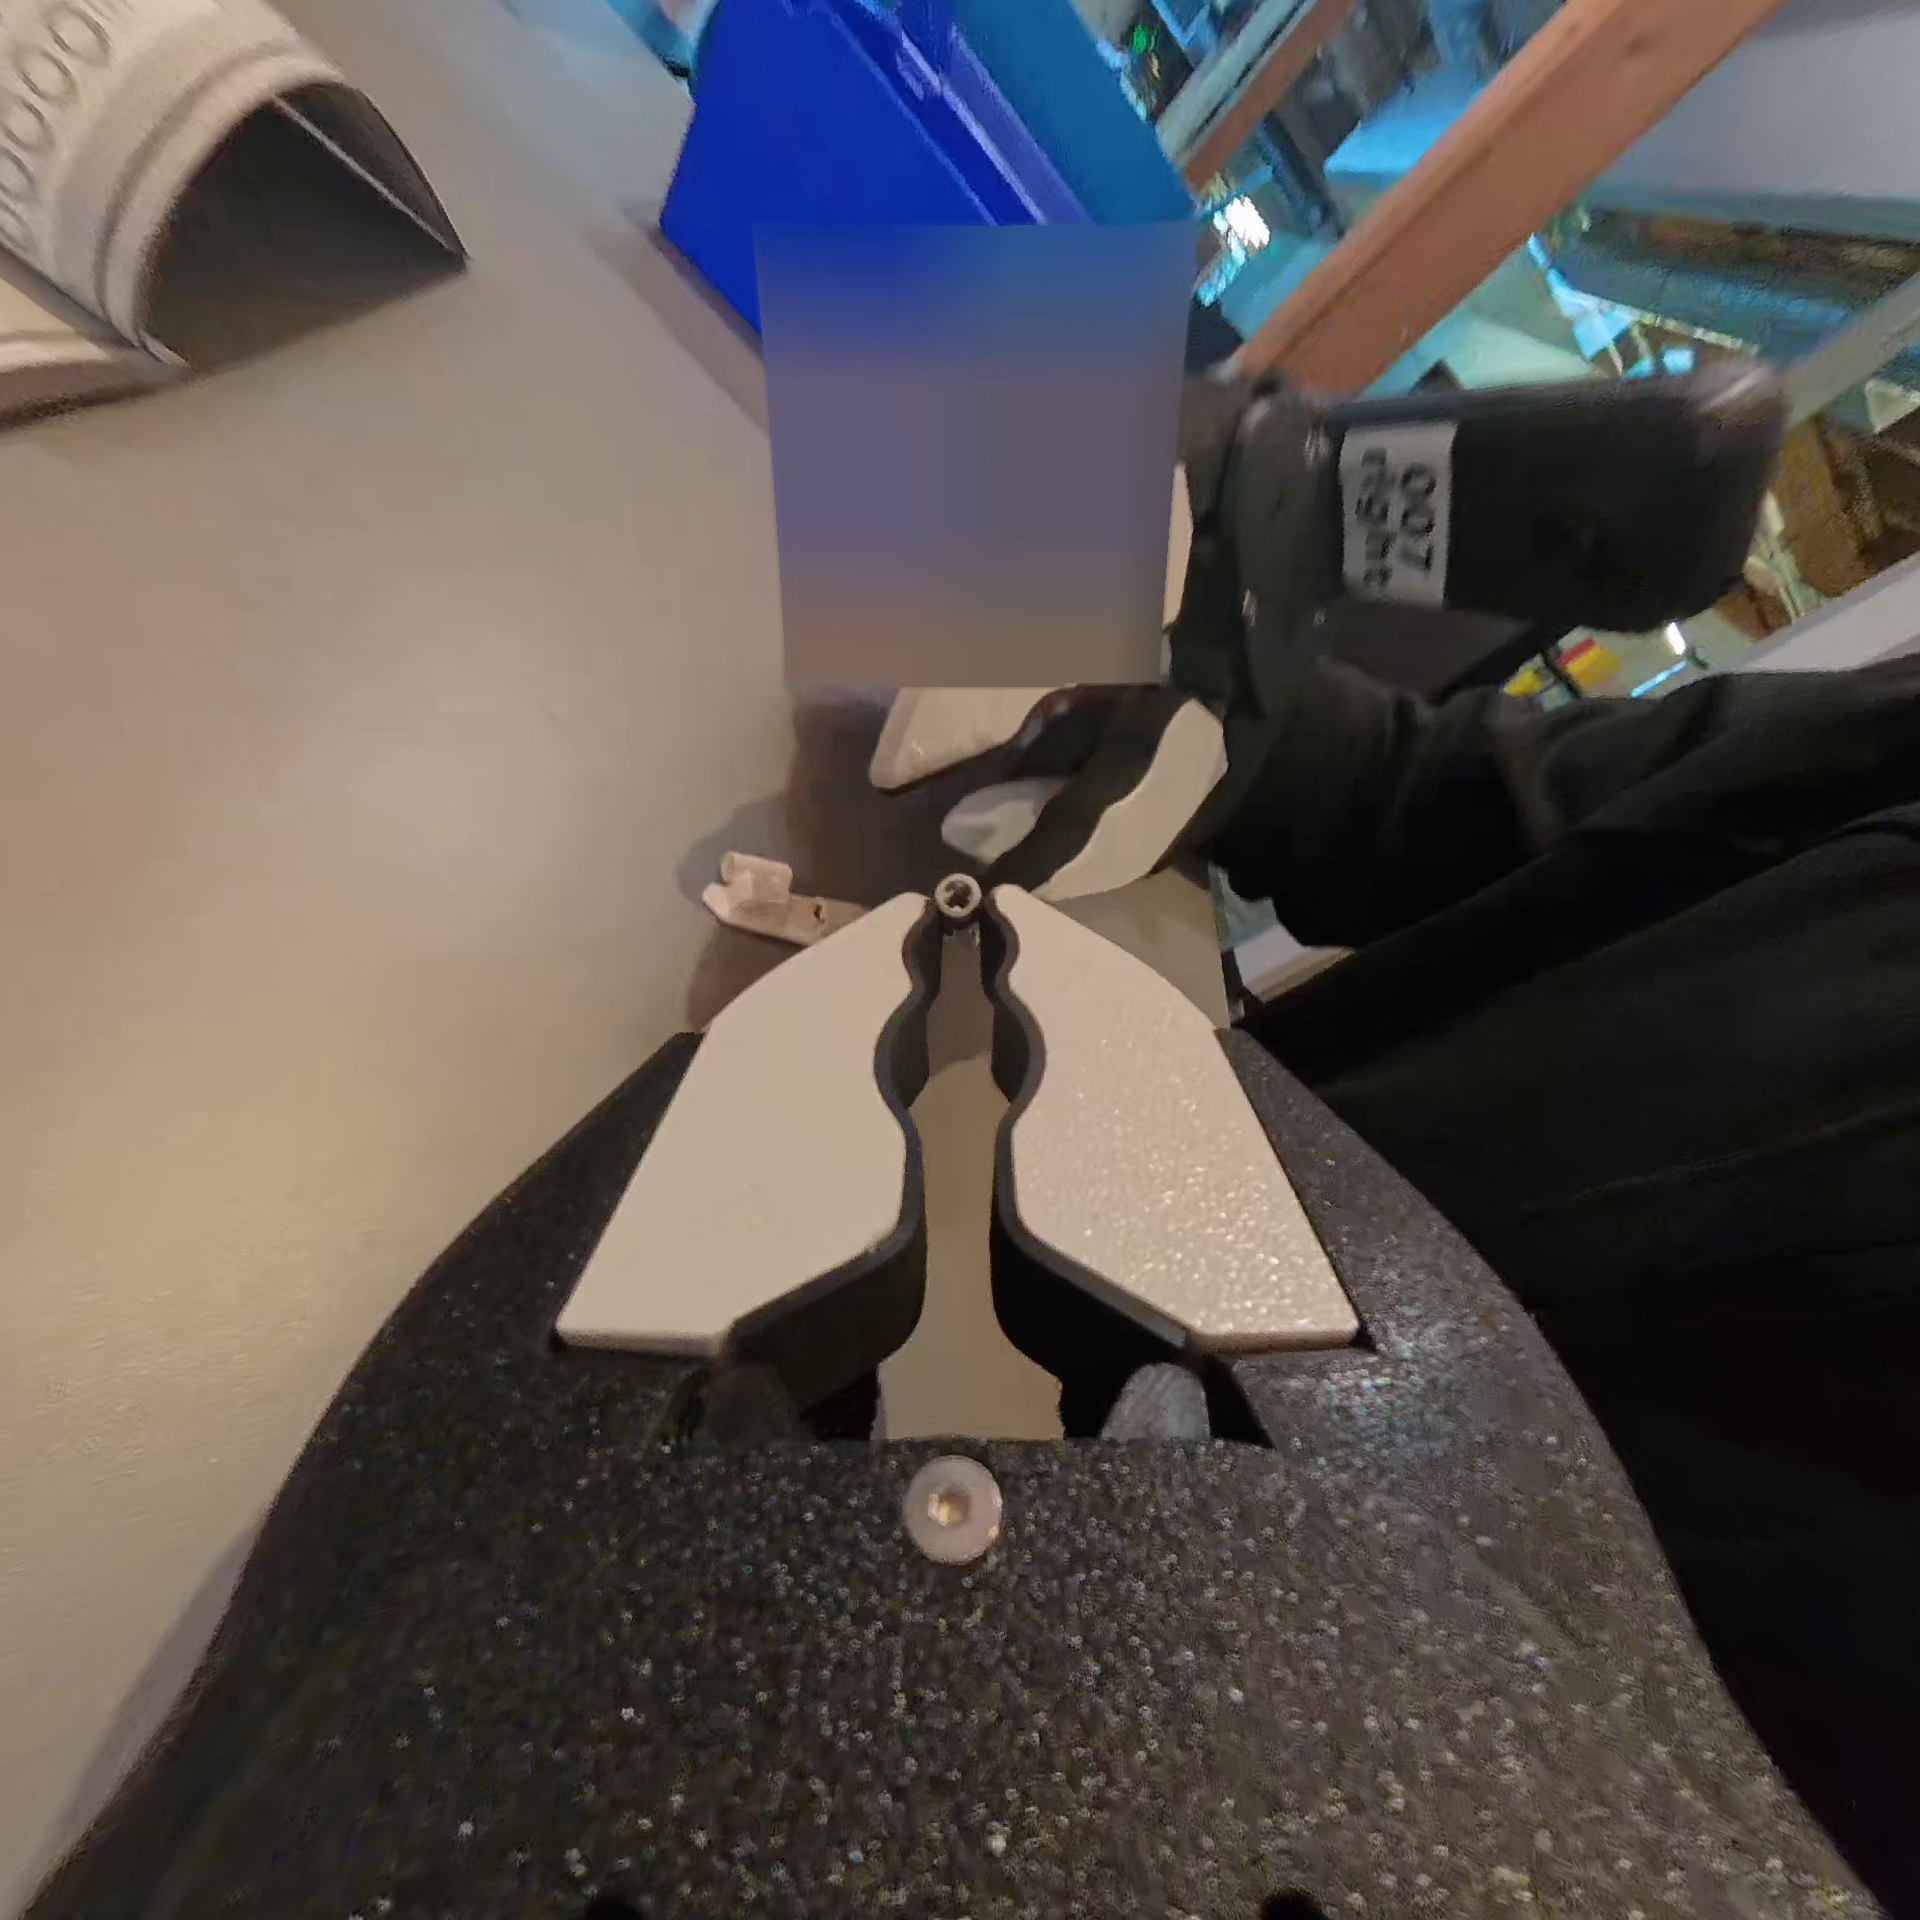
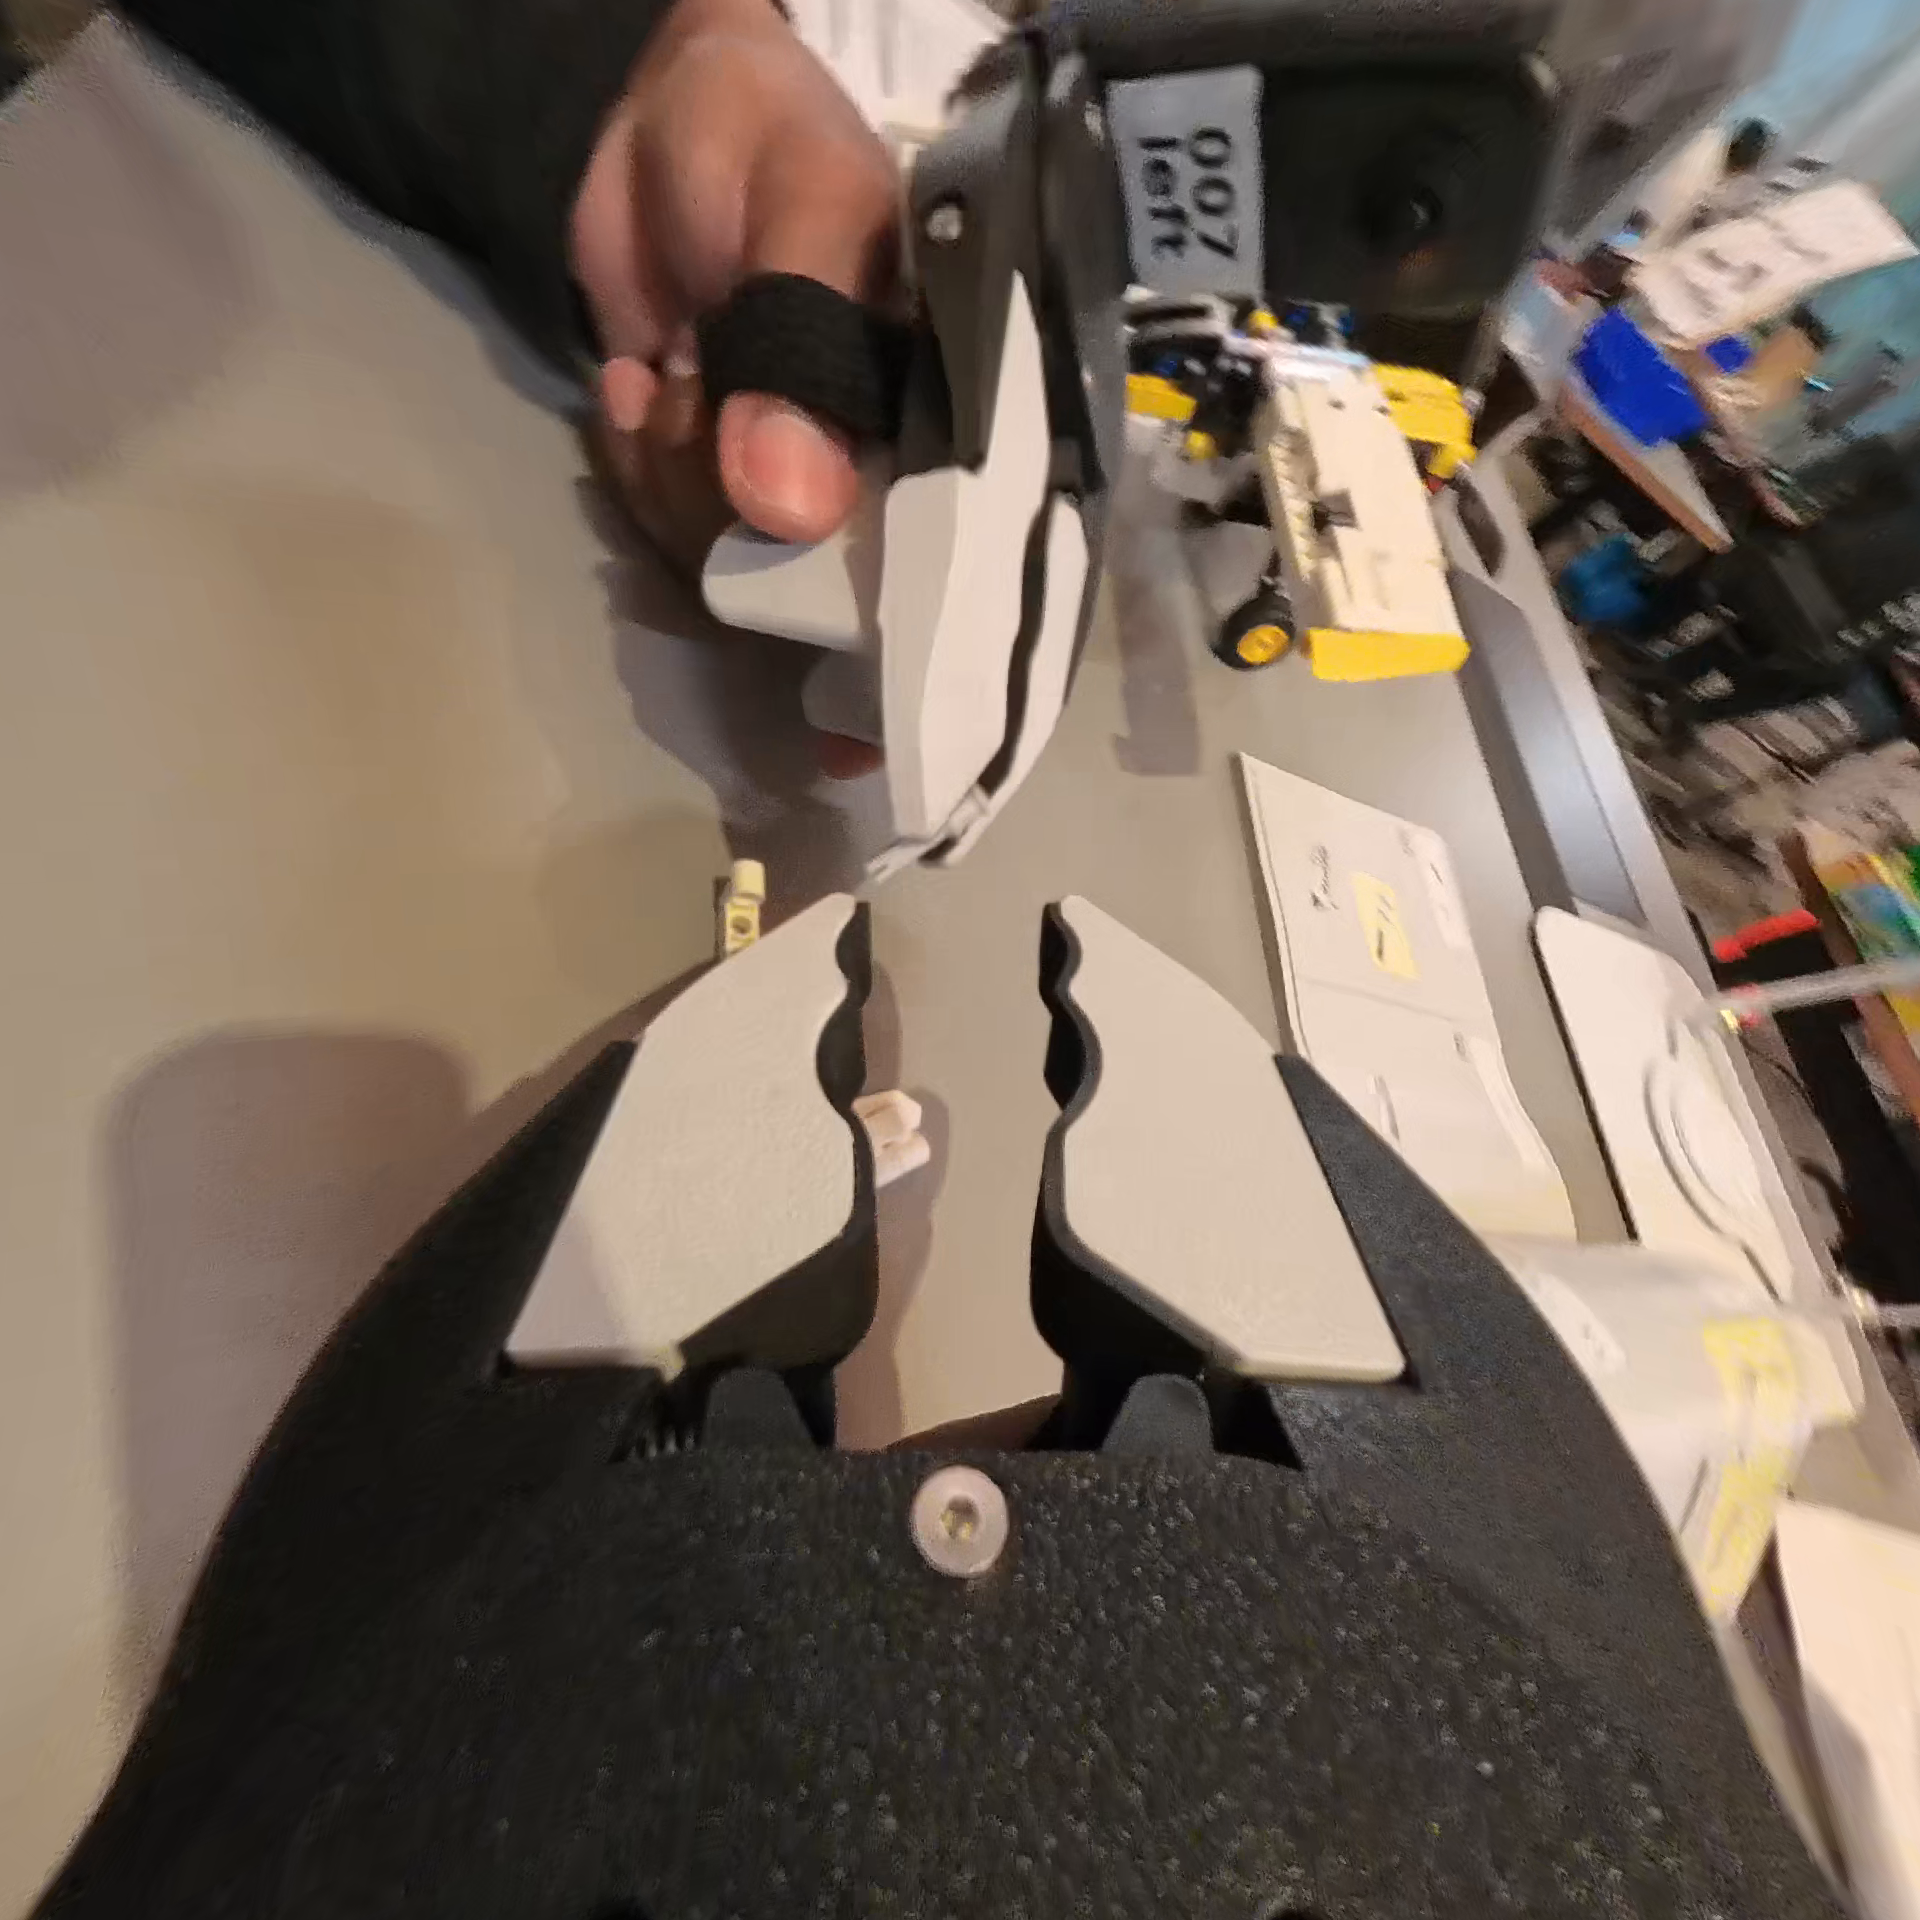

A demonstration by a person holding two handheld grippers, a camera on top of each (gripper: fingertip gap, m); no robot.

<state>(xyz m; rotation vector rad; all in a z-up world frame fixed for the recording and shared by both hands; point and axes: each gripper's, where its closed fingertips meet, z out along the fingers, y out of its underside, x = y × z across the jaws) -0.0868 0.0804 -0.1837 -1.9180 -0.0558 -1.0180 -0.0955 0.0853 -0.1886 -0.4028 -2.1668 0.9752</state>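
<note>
Left wrist view: fingers (image 1: 896, 940) pinch a small grey pin (image 1: 955, 898); right gripper (image 2: 951, 914) released.

My grippers (image 1: 954, 914) (image 2: 951, 914) have pale grey fingers with wavy black inner edges on speckled black bodies, one silver screw (image 1: 953, 1507) low centre. Black sleeve (image 1: 1610, 935) at right; black finger strap (image 2: 795, 348), upper centre.

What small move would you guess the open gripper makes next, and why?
Probably a short advance toward the small grey pin that the left gripper pinches at its fingertips. The right gripper is open with nothing in it, and the pin pokes out just ahead of it.
</note>
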